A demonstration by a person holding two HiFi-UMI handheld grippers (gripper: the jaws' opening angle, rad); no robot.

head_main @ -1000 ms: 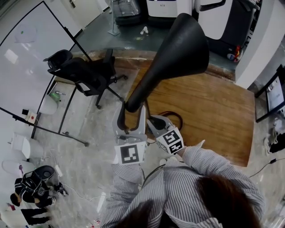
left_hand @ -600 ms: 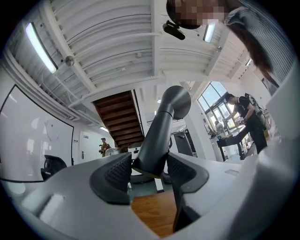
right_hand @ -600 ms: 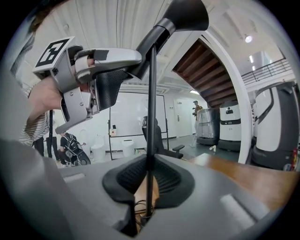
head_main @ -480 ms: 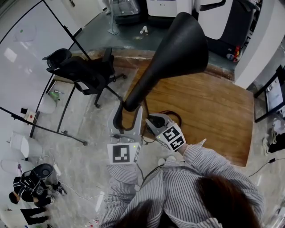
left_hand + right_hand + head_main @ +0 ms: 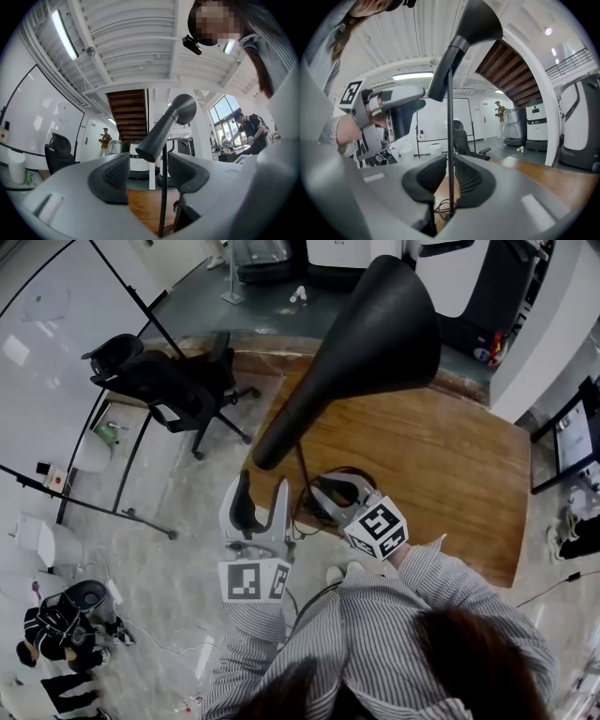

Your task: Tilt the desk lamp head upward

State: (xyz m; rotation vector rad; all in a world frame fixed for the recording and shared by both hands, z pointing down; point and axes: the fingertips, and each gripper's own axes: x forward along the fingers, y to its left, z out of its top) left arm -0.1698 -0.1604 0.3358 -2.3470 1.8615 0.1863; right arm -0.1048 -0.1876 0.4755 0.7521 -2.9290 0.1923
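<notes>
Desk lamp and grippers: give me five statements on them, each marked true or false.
1. The left gripper has its jaws apart. True.
2. The left gripper clamps the lamp head. False: its pads touch nothing; the head's narrow end is free just ahead of them.
3. The right gripper is closed on the thin lamp pole. True.
4. The lamp stands on a glass table. False: it stands on a wooden table.
5. A black office chair stands off the table's corner. True.
</notes>
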